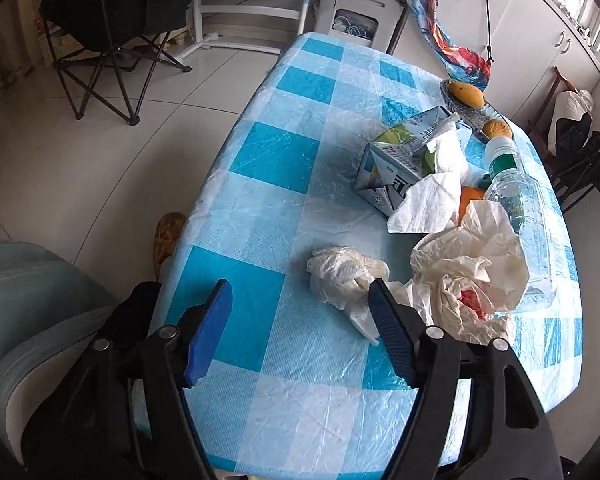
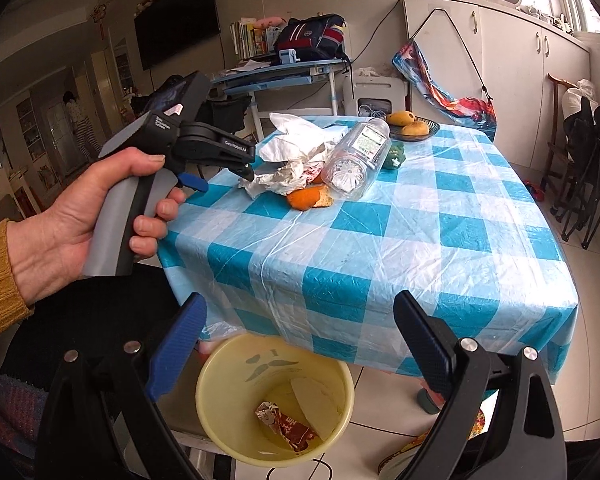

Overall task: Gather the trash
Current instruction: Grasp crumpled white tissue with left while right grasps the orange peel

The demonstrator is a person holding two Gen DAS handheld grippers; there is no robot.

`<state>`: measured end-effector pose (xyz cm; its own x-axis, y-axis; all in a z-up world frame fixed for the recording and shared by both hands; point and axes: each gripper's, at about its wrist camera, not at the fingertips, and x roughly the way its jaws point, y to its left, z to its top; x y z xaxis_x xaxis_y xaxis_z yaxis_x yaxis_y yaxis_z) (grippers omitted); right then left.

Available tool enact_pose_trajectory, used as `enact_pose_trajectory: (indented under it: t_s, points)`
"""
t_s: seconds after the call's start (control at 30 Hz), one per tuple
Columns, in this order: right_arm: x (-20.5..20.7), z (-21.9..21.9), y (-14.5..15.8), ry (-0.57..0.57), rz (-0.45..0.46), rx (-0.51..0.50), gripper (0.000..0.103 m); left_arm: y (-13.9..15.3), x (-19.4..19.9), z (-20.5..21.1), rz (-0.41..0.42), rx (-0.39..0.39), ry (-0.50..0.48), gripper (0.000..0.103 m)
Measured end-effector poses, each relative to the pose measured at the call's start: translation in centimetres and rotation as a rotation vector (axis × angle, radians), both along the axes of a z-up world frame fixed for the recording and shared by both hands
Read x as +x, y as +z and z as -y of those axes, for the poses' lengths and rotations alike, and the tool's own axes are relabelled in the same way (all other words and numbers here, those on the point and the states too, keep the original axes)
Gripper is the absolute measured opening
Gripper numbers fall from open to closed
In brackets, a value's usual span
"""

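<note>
A crumpled tissue (image 1: 346,278) lies on the table (image 1: 260,184) just ahead of the left gripper (image 1: 302,334), nearer its right finger, whose jaws stand apart around nothing, while the right gripper (image 2: 300,350) hangs open above a yellow bin (image 2: 220,376).

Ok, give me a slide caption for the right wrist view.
Open right gripper hovers over a yellow bin beside the checked table while the left gripper reaches crumpled paper.
</note>
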<state>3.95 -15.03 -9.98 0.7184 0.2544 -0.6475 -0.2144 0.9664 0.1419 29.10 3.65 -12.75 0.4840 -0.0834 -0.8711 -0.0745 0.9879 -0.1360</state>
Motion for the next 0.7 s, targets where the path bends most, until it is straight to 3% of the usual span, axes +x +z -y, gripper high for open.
enact_pose_trajectory:
  t_s: [0.1, 0.17, 0.23, 0.4, 0.57, 0.7]
  points:
    - [1.0, -0.3, 0.1, 0.011, -0.005, -0.013, 0.091, -0.1, 0.9, 0.8, 0.017, 0.014, -0.041, 0.048]
    - [2.2, -0.7, 0.0, 0.029, -0.009, -0.023, 0.091, -0.1, 1.2, 1.3, 0.014, 0.007, -0.087, 0.019]
    - [3.7, -1.1, -0.1, 0.038, -0.019, -0.033, 0.091, -0.1, 0.9, 1.6, 0.014, -0.005, -0.114, 0.01]
    - [8.1, -1.7, -1.3, 0.055, -0.057, -0.041, 0.09, 0.7, -1.1, 0.6, 0.059, -0.023, -0.126, 0.006]
    - [11.5, -2.5, -2.6, 0.072, -0.09, -0.068, 0.082, 1.8, -3.1, -1.4, 0.102, -0.077, -0.14, 0.006]
    - [13.6, -3.1, -3.9, 0.073, -0.141, -0.075, 0.074, 2.0, -4.1, -2.5, 0.09, -0.107, -0.138, 0.006]
